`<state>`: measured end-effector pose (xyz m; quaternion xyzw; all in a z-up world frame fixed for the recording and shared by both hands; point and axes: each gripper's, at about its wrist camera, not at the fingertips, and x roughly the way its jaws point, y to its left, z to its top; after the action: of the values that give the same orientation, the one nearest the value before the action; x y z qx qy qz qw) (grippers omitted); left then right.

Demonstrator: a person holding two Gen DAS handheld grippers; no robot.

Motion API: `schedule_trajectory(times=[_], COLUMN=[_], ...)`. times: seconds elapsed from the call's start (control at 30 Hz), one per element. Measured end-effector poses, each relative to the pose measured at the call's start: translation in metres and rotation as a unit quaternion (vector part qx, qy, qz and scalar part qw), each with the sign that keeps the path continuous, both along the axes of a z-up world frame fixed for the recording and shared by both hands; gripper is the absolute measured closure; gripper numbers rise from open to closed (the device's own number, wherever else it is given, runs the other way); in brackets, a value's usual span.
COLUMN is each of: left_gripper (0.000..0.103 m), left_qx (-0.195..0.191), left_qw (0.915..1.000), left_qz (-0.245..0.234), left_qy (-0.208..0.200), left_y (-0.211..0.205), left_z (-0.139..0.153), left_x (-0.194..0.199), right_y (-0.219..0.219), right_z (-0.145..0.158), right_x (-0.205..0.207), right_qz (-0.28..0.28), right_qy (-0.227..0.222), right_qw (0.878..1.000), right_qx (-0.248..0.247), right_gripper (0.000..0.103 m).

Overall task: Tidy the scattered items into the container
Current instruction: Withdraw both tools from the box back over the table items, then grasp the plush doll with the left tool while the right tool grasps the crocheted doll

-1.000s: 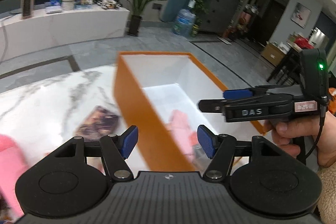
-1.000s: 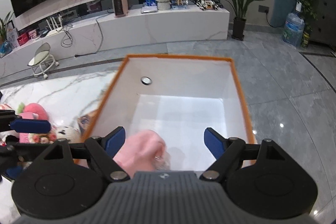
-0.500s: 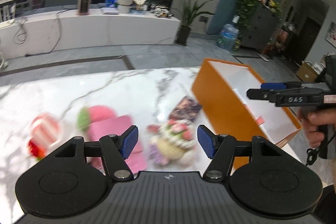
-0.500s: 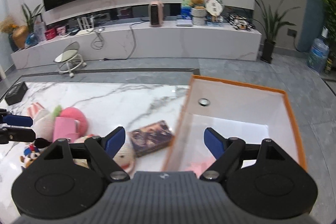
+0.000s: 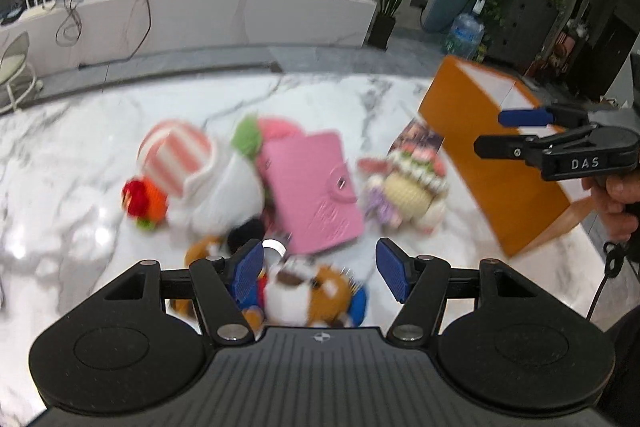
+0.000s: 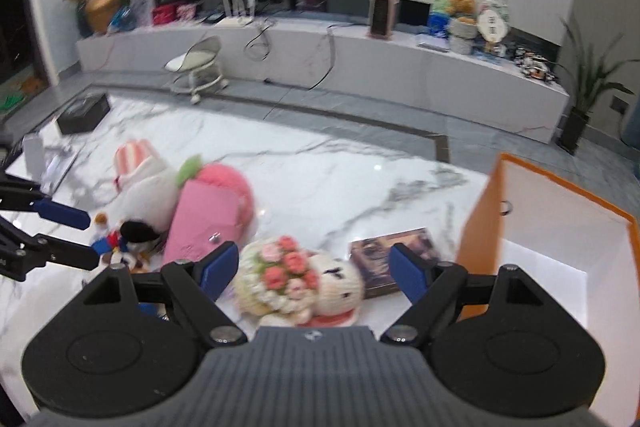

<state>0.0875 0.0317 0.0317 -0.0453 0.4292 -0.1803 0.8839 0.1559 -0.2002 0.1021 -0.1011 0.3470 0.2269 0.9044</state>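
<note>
Left of the orange container point(image 6: 478, 227) the worktop point(image 5: 100, 147) holds a white plush point(image 5: 224, 187), pink wallet point(image 5: 316, 195) and crochet doll point(image 6: 296, 279). Left gripper point(image 5: 320, 269) and right gripper point(image 6: 314, 271) hover over this crowded pile, jaws open, empty. Either could snag two items and drop one.

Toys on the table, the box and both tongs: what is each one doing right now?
Left tongs: open, empty.
Right tongs: open, empty.
Orange box: open-topped, upright.
Pink wallet: snapped shut, leaning on toys.
Flower bunny: lying down.
Fox toy: lying down.
</note>
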Motion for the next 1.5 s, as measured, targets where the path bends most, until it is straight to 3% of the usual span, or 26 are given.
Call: schedule_trajectory(times=[0.17, 0.4, 0.6, 0.83, 1.03, 1.3, 1.5], left_gripper=[0.030, 0.029, 0.022, 0.022, 0.022, 0.022, 0.022], left_qx=[0.014, 0.025, 0.040, -0.003, -0.002, -0.015, -0.032], left_qw=[0.9997, 0.9995, 0.9982, 0.9951, 0.9959, 0.9964, 0.9956], left_qz=[-0.003, 0.014, 0.045, 0.093, 0.083, 0.074, 0.076], left_qy=[0.018, 0.012, 0.011, 0.032, 0.037, 0.039, 0.045], left_y=[0.008, 0.022, 0.033, 0.054, 0.051, 0.048, 0.050], left_z=[-0.015, -0.018, -0.029, -0.042, -0.049, -0.054, -0.058], left_x=[-0.006, -0.002, 0.006, 0.020, 0.023, 0.027, 0.030], right_y=[0.019, 0.029, 0.031, 0.027, 0.028, 0.039, 0.046], right_z=[-0.014, -0.021, -0.022, -0.029, -0.038, -0.065, -0.071], right_x=[0.001, 0.004, 0.006, 0.010, 0.013, 0.020, 0.021], right_qz=[0.021, 0.029, 0.032, 0.027, 0.035, 0.046, 0.054], right_qy=[0.012, 0.015, 0.014, 0.018, 0.022, 0.039, 0.025], right_qw=[1.000, 0.999, 0.999, 0.999, 0.999, 0.997, 0.995], right_qx=[-0.019, -0.027, -0.027, -0.029, -0.021, -0.054, -0.077], right_gripper=[0.019, 0.019, 0.019, 0.018, 0.018, 0.018, 0.019])
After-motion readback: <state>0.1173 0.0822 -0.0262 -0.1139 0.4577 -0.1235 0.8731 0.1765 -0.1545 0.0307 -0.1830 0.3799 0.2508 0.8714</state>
